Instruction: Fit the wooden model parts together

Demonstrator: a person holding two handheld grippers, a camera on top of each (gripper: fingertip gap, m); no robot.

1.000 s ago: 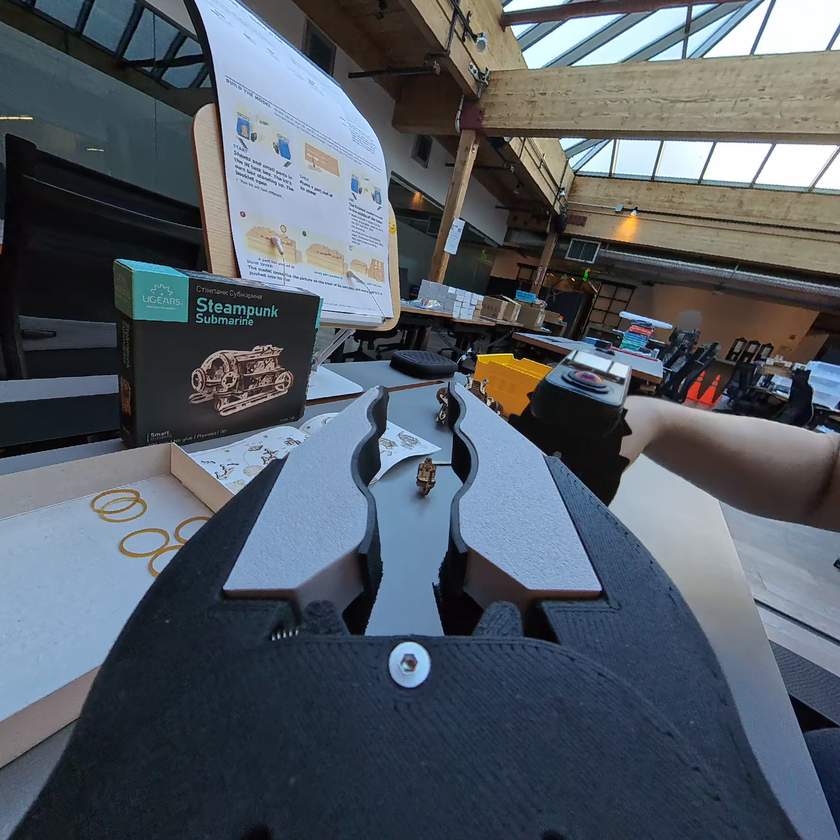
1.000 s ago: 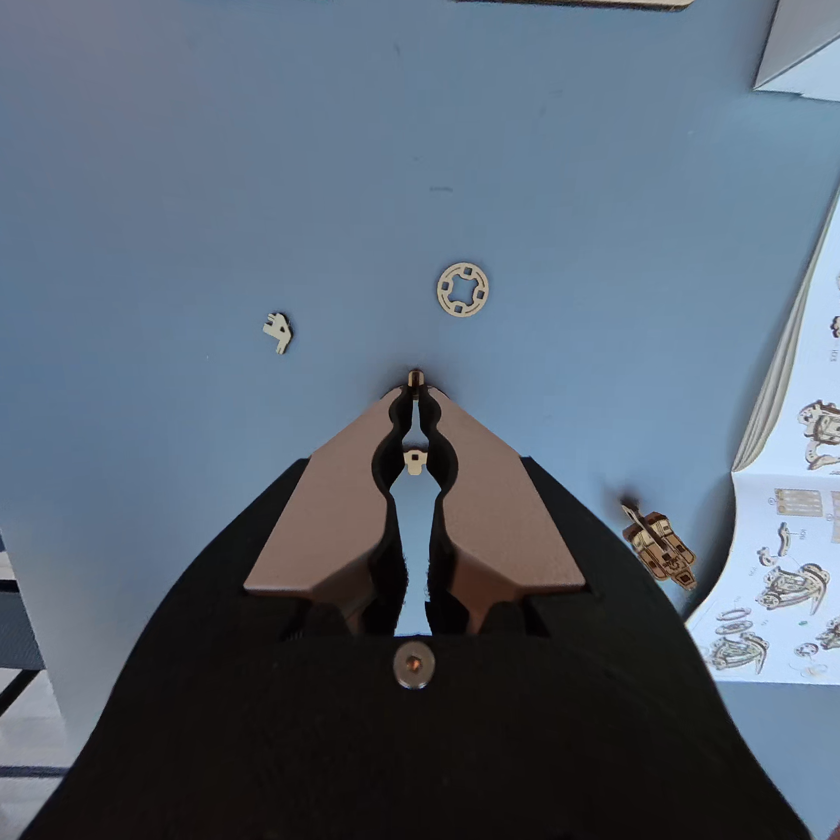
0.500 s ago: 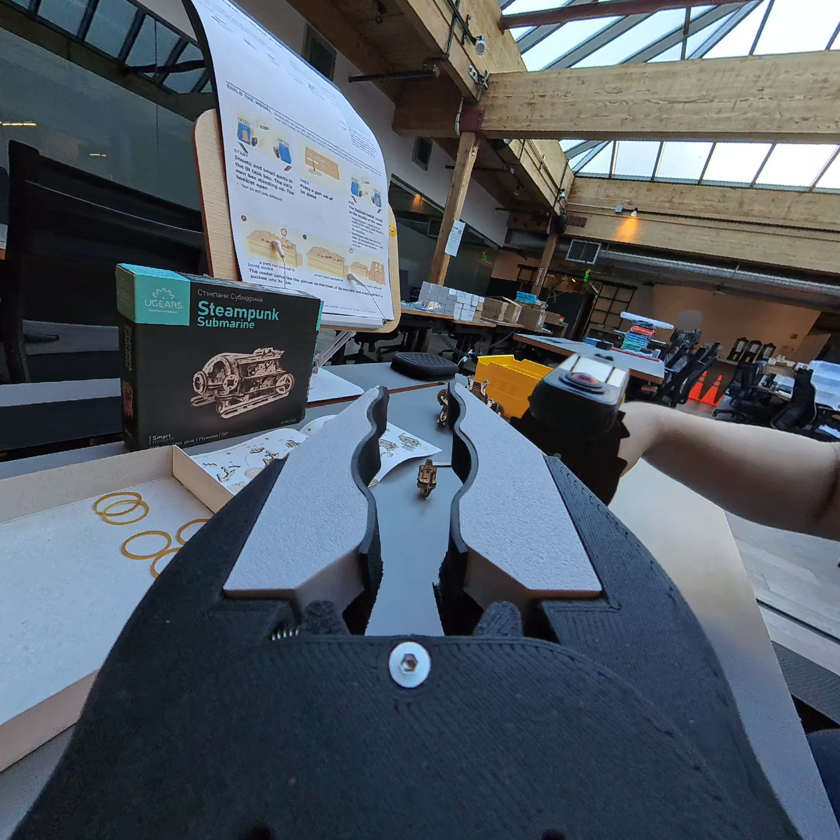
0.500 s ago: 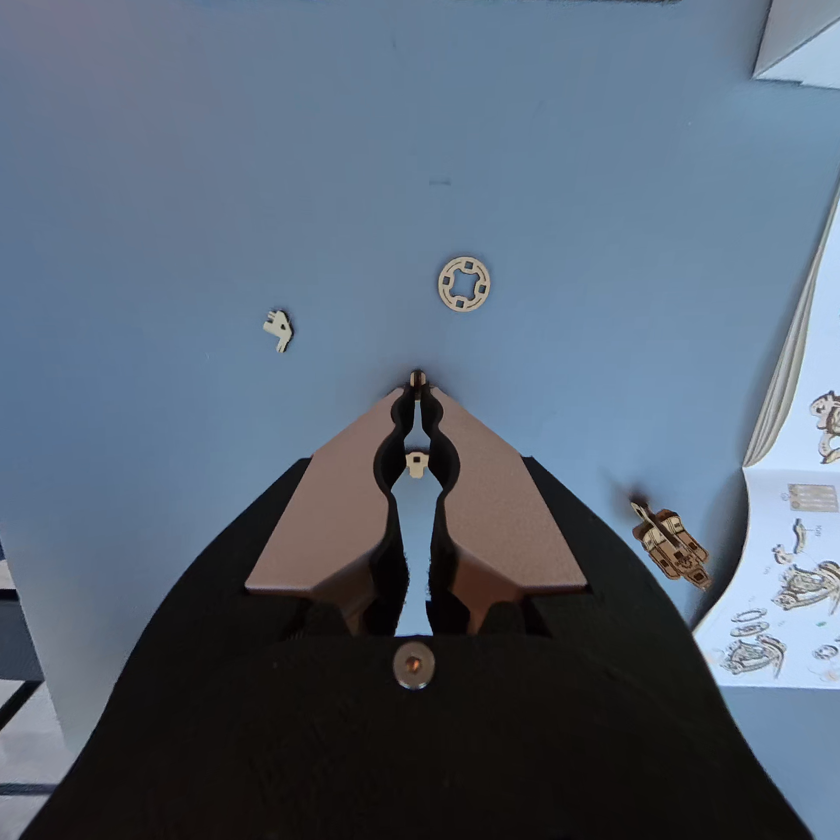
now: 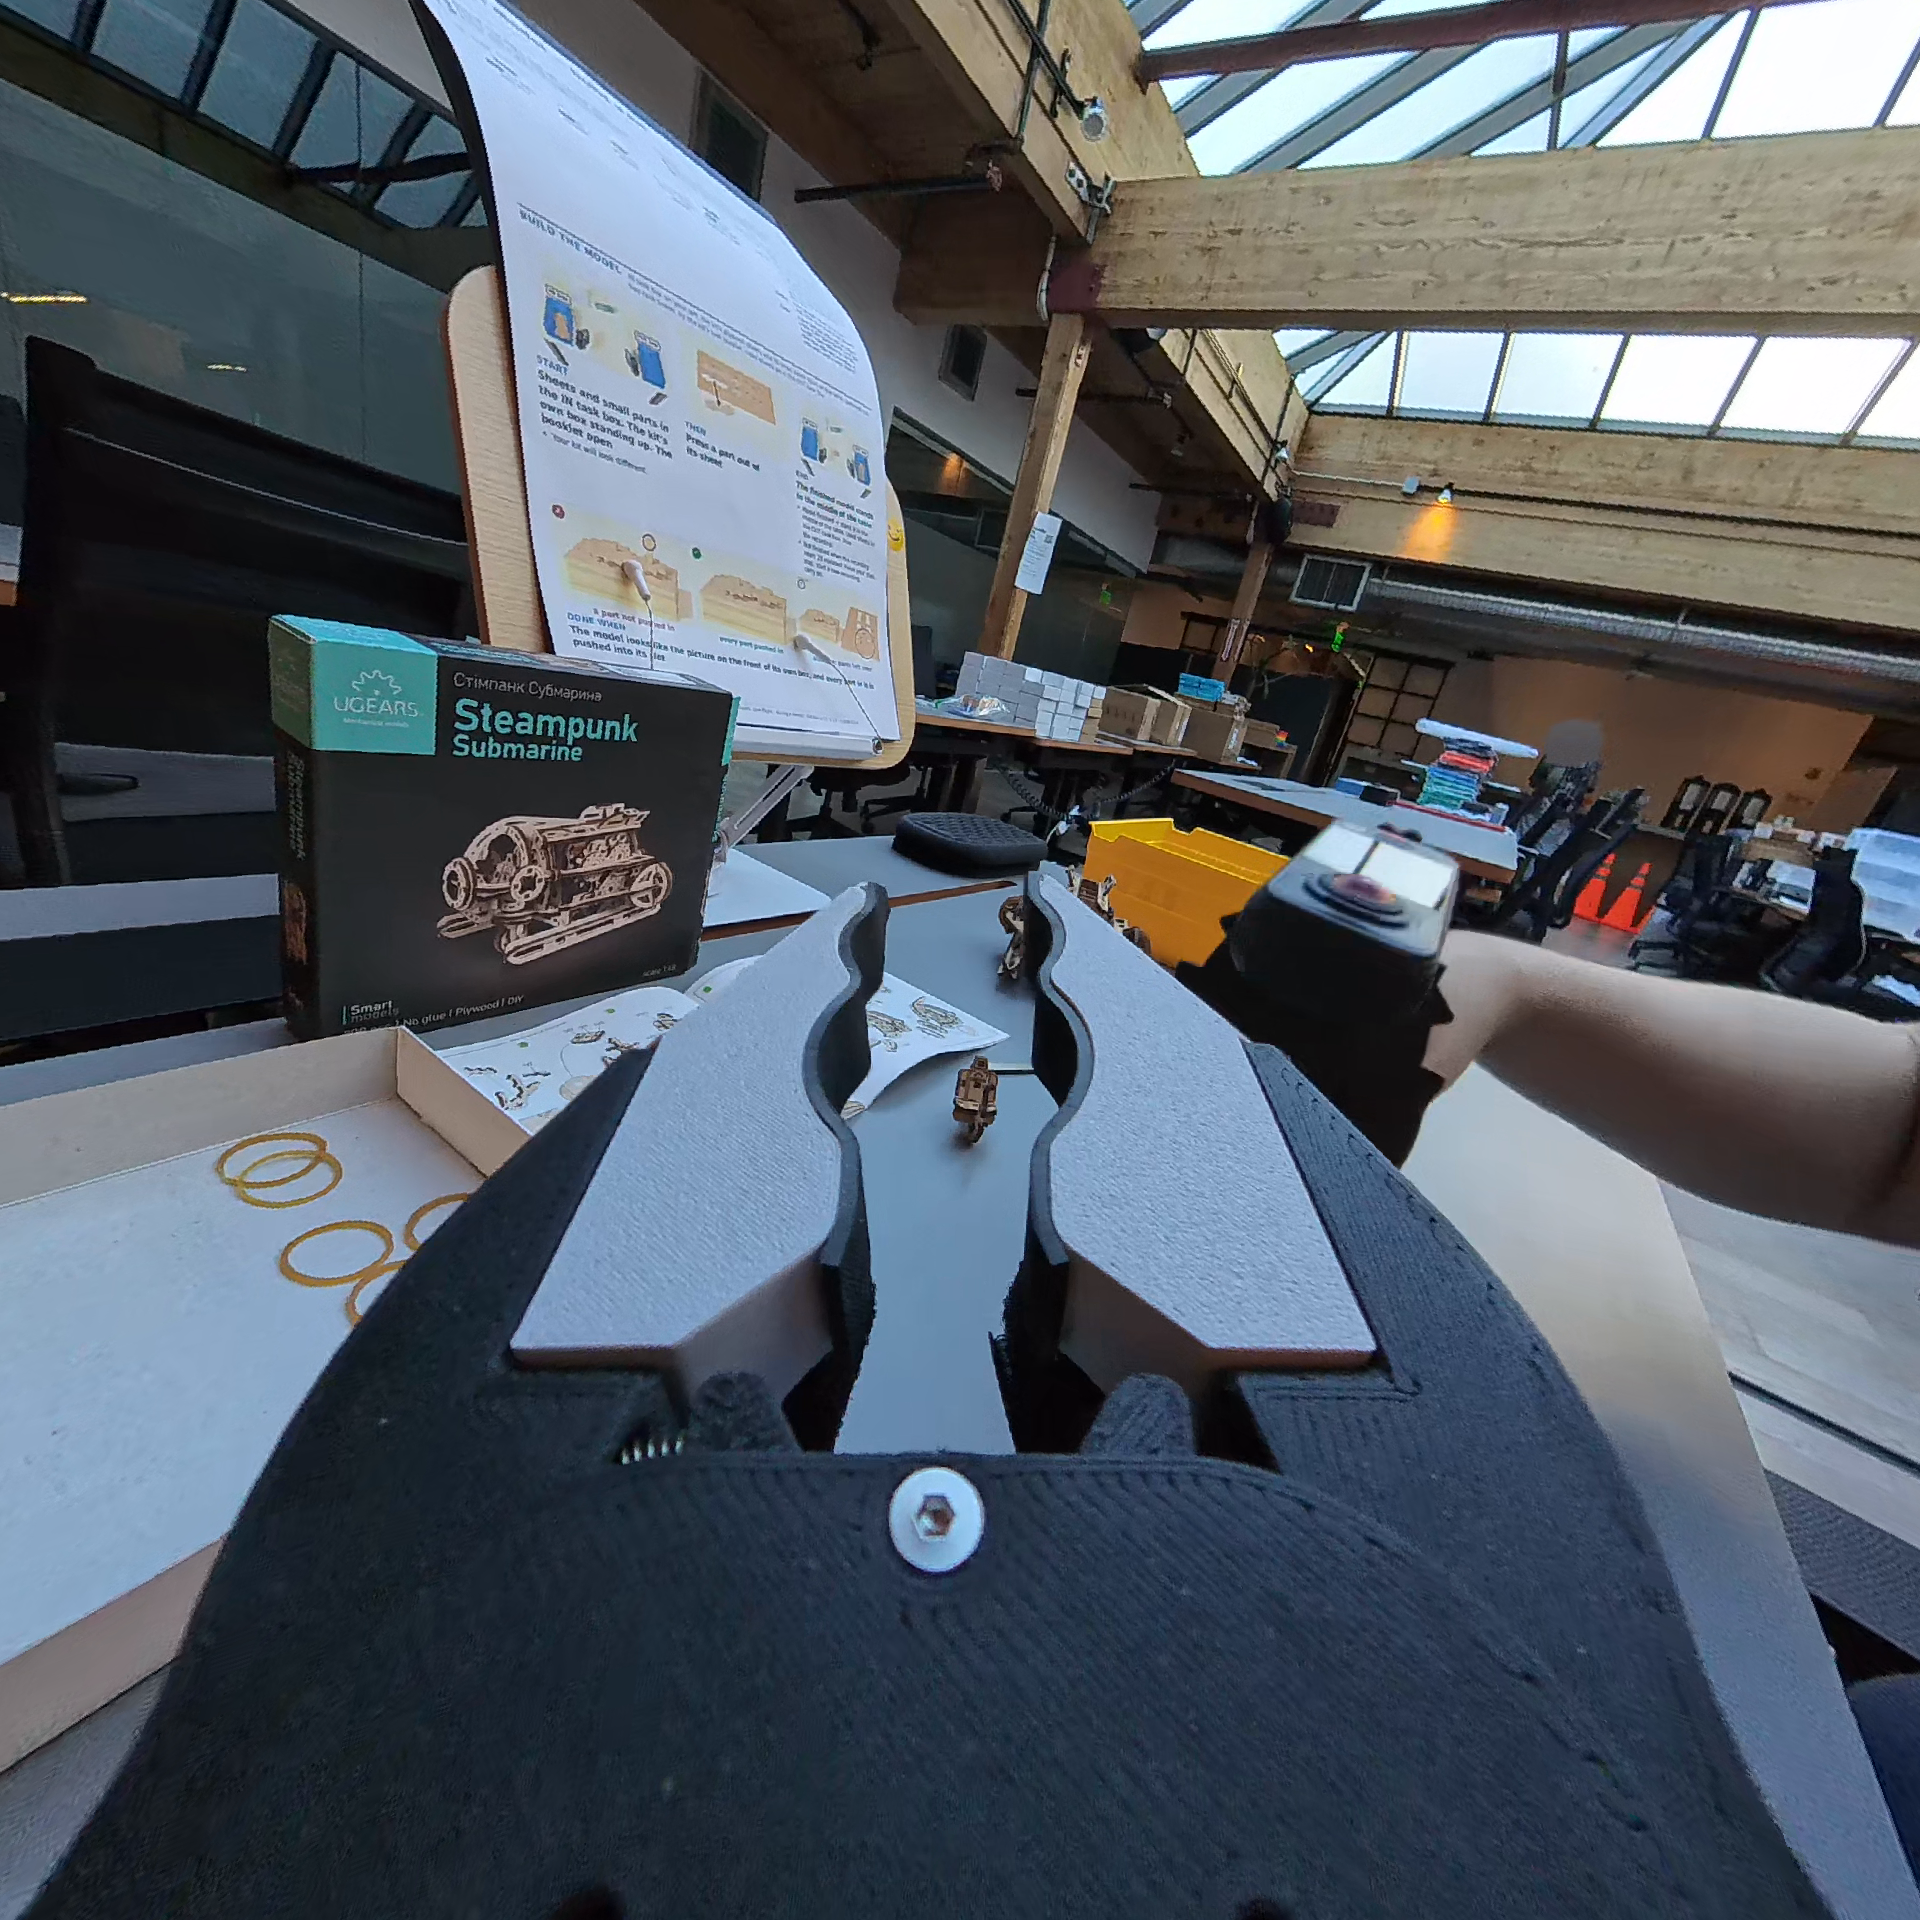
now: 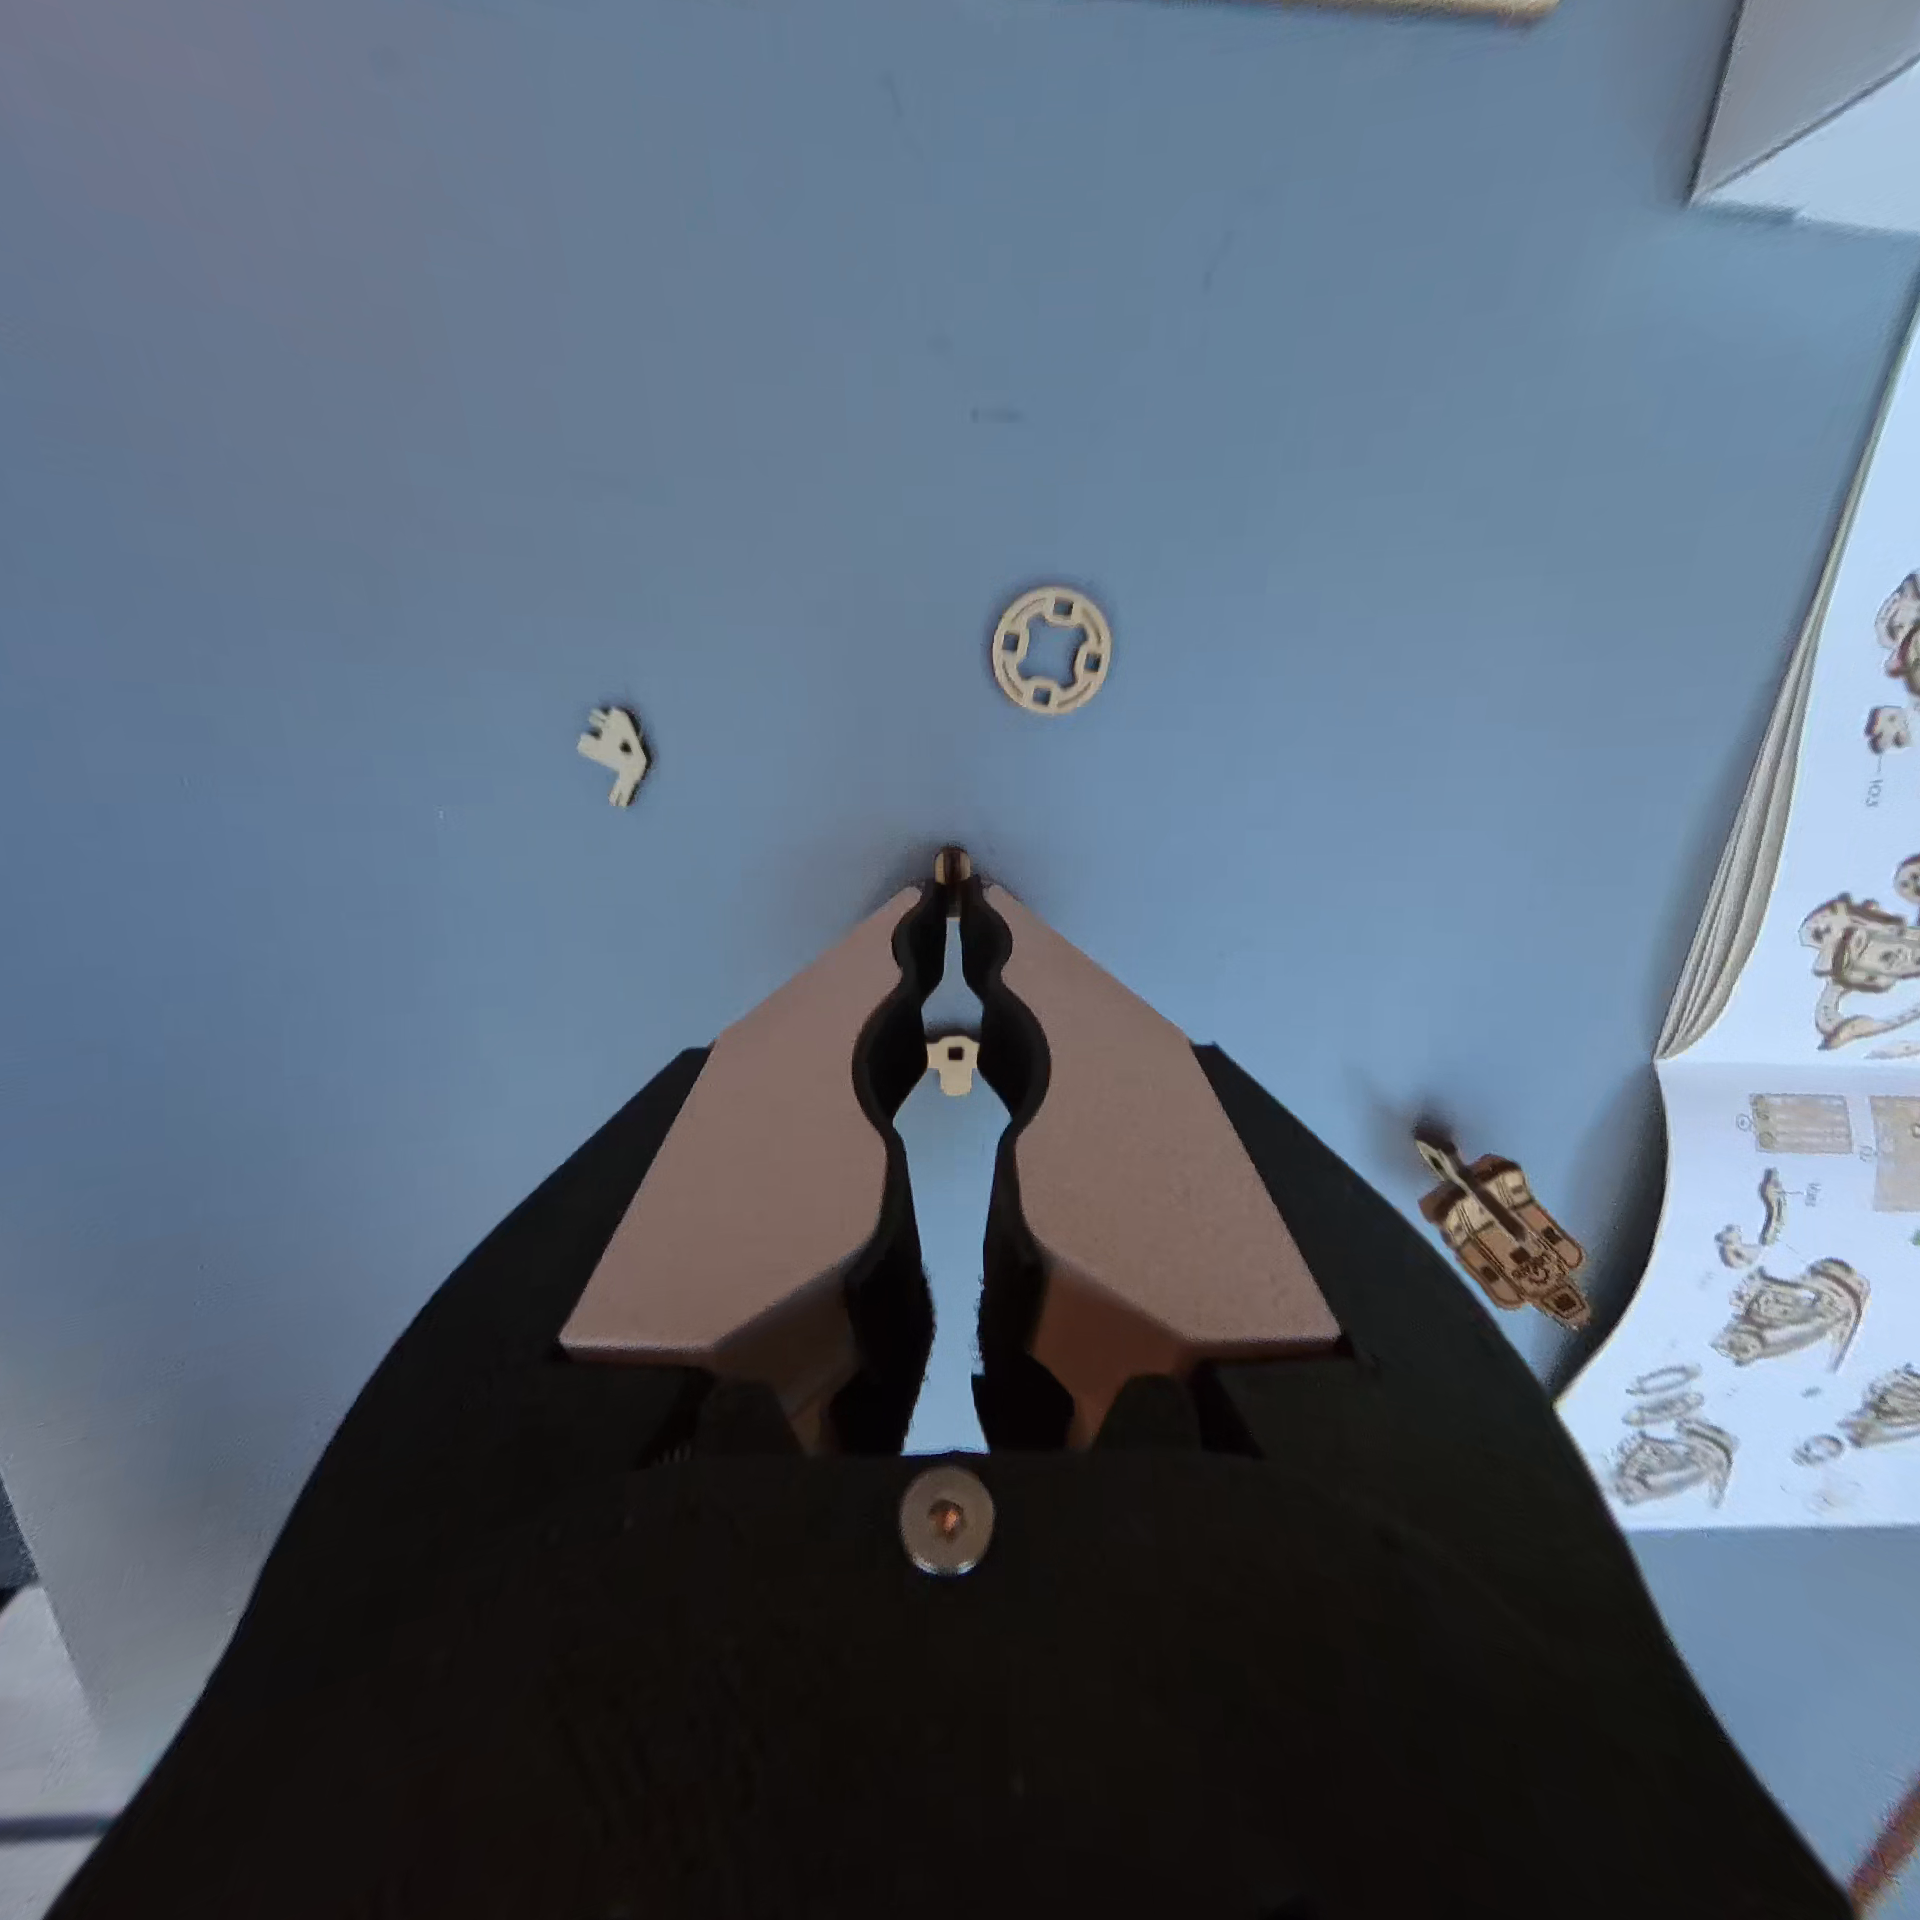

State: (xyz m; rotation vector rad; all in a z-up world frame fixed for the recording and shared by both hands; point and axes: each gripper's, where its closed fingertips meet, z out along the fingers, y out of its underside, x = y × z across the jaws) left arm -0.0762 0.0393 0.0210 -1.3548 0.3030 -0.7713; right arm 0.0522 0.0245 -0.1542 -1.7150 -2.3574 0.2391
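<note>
Right gripper (image 6: 951, 902), viewed from directly above the grey table (image 6: 520, 364): fingertips pinched on a small wooden peg (image 6: 951, 864), seen edge-on and protruding just beyond the tips. Farther back between the fingers, a second pale wooden piece (image 6: 951, 1065); whether held or lying on the table below could not be told. Ahead of the tips, flat on the table: a wooden ring (image 6: 1051, 649) with four square notches, slightly to the right, and a small angular wooden piece (image 6: 618, 750) well to the left. Beside the gripper's right flank: a small wooden sub-assembly (image 6: 1501, 1236), just beside the edge of the open instruction booklet (image 6: 1787, 1195).

Left gripper (image 5: 951, 909): fingers parted, nothing between them, held low over the table and aimed toward the sub-assembly (image 5: 975, 1096). To its left: a shallow cardboard tray (image 5: 135, 1351) holding yellow rubber bands (image 5: 281, 1169); behind it the upright kit box (image 5: 488, 831) and an instruction sheet (image 5: 696, 416) on a wooden stand. To the right: the other gripper's body (image 5: 1340, 966), gripped by a person's forearm (image 5: 1683, 1091). Yellow bin (image 5: 1174, 883) beyond.
</note>
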